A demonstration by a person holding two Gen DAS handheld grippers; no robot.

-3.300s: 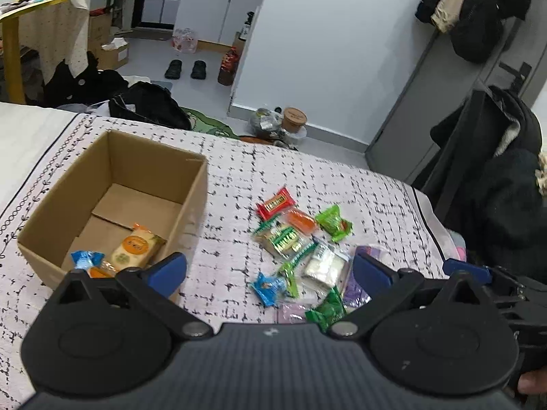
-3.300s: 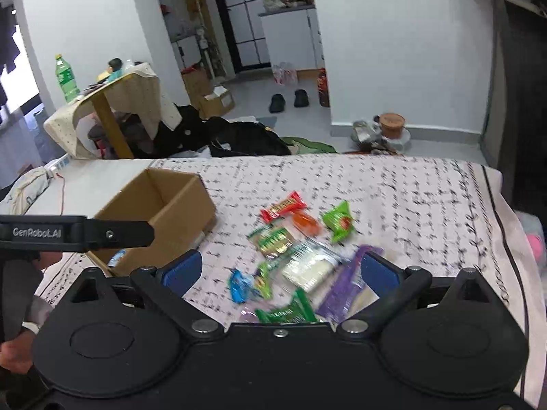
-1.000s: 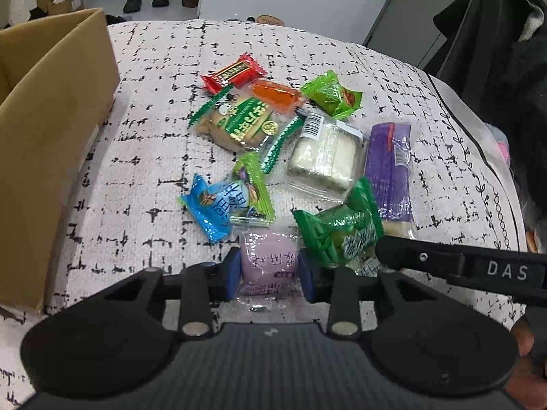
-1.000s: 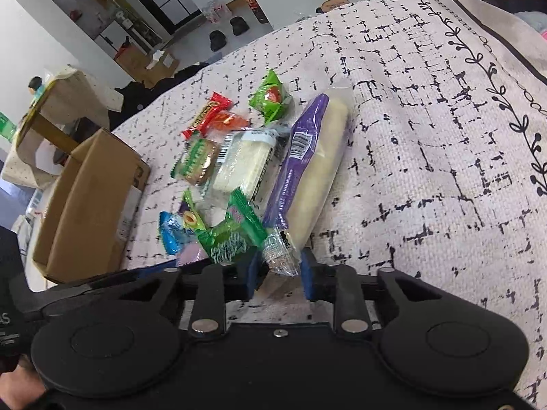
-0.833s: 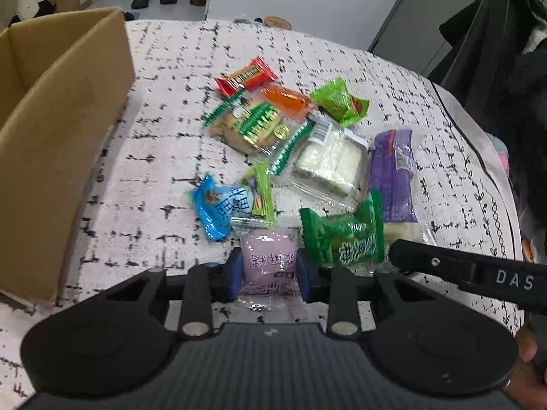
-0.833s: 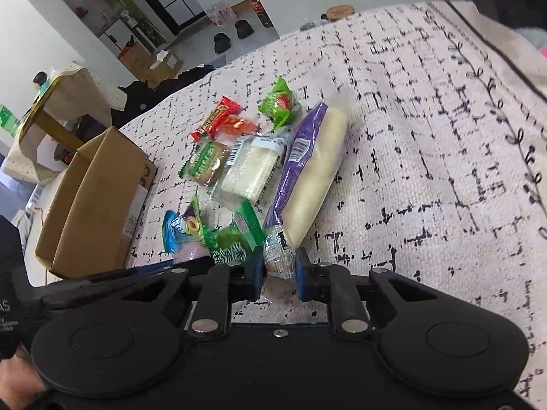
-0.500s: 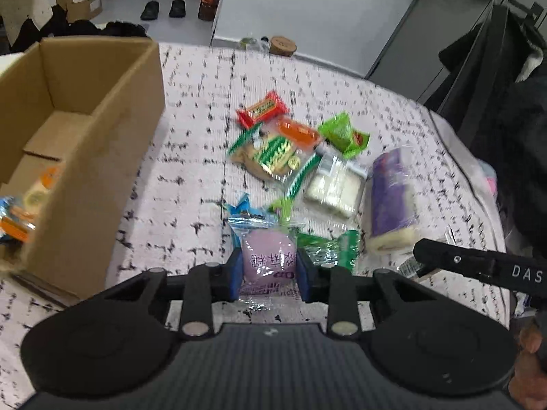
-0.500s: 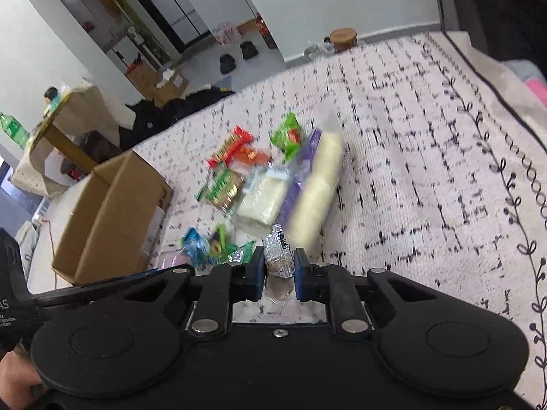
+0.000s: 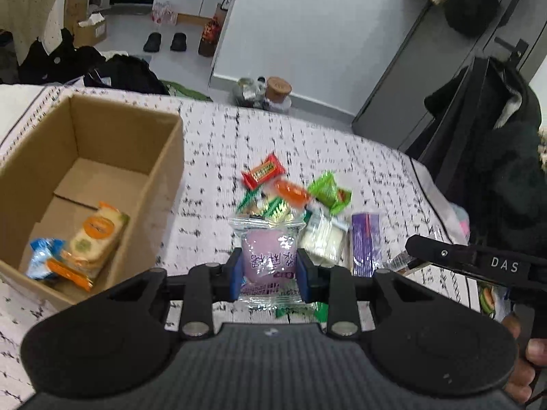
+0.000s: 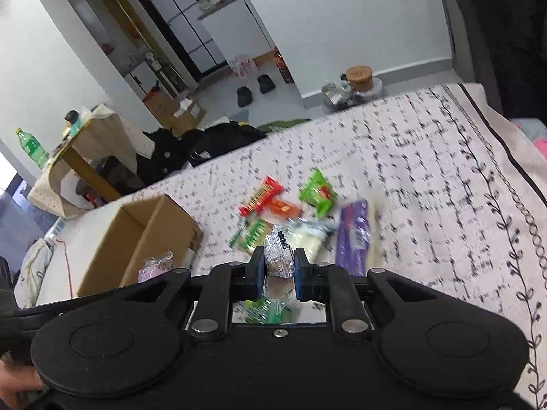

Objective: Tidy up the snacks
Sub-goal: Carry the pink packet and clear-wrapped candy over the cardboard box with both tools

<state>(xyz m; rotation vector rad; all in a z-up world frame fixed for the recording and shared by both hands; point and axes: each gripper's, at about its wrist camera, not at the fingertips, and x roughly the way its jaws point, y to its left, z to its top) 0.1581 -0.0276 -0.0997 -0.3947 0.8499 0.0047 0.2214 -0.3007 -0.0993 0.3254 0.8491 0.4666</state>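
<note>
You have the left gripper (image 9: pixel 270 273) clamped on the pink snack packet (image 9: pixel 268 259) and the right gripper (image 10: pixel 278 273) pinching the purple-wrapped bar's (image 10: pixel 355 235) crimped end, both lifted clear to carry toward the cardboard box (image 9: pixel 164 184).

I see a bed (image 9: pixel 342 150) spread with a white cover patterned in broken black dashes, edged on its right side with a dark line and a leafy vine border. An open brown cardboard box (image 9: pixel 164 157) sits on it to the left. Well apart from the box, near the middle, loose snacks lie in a cluster: a red wrapped bar (image 9: pixel 263 171), an orange packet (image 9: pixel 290 189) touching it, a bright green packet (image 9: pixel 328 191), a green-striped biscuit pack (image 9: pixel 273 206), a clear pack of white cakes (image 9: pixel 323 239) and a long purple packet (image 9: pixel 364 235) just beside it.
</note>
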